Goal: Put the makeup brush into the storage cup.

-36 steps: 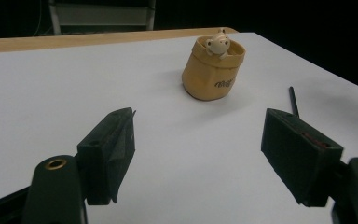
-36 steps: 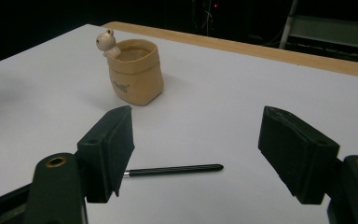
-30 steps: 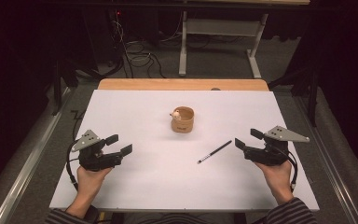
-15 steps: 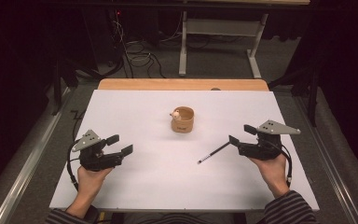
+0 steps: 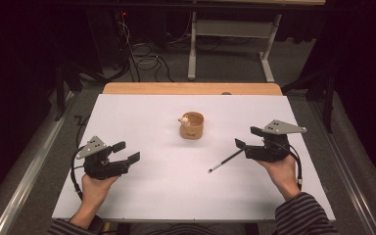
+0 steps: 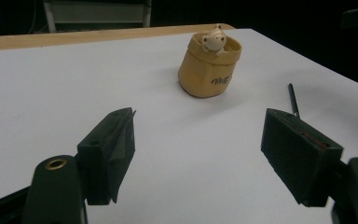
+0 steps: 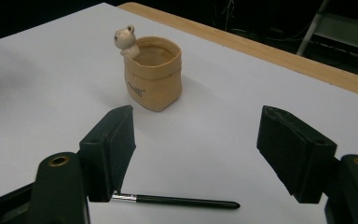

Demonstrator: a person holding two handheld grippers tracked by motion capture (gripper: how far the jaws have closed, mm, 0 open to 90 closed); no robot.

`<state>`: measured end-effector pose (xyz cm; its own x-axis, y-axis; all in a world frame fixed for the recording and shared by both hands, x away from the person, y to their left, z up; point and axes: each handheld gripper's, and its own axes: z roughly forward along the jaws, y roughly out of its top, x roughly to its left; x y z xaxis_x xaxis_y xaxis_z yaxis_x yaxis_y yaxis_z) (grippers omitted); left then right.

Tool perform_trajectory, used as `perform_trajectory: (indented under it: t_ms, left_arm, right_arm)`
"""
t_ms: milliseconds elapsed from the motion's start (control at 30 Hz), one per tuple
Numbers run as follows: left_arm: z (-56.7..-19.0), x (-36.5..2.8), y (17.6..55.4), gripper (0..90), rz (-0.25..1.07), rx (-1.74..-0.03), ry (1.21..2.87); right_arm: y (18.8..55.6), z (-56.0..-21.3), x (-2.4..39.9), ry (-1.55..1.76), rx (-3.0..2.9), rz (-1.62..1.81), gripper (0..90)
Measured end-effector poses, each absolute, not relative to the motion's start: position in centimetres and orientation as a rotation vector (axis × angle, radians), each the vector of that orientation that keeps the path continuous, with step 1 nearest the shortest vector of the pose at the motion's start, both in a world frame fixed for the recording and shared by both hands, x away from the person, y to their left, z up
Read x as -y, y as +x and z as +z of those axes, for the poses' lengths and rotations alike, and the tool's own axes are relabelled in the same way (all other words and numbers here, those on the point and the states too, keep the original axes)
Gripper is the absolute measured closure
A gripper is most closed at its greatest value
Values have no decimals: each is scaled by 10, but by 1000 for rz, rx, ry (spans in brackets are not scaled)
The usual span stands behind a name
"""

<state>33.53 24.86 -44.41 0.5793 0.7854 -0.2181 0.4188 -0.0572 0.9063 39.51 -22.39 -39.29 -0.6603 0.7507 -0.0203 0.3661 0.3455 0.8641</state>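
The right gripper (image 5: 248,138) is sliding forward and inward across the white table (image 5: 142,117), jaws spread wide and empty, closing on the thin black brush (image 7: 177,201) lying just before it, right of the tan bear-trimmed pouch cup (image 5: 192,125). The left gripper (image 5: 126,152) is staying parked, jaws apart, so a pickup looks imminent.

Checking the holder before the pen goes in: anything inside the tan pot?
The tan pot looks empty as far as its inner wall shows; a small bear figure hangs on its rim. The bottom is hidden by the near wall.

Open right claw (image 7: 196,135) over black brush (image 7: 177,201), near bear pot (image 7: 153,72).
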Motion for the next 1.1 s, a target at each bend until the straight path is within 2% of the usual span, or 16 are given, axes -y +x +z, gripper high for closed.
perform_trajectory:
  t_ms: [1100]
  left_arm:
    - [-444,-248,336,264,399,-1014,1681]
  right_arm:
    - [414,-389,192,902,-2331,1173,291]
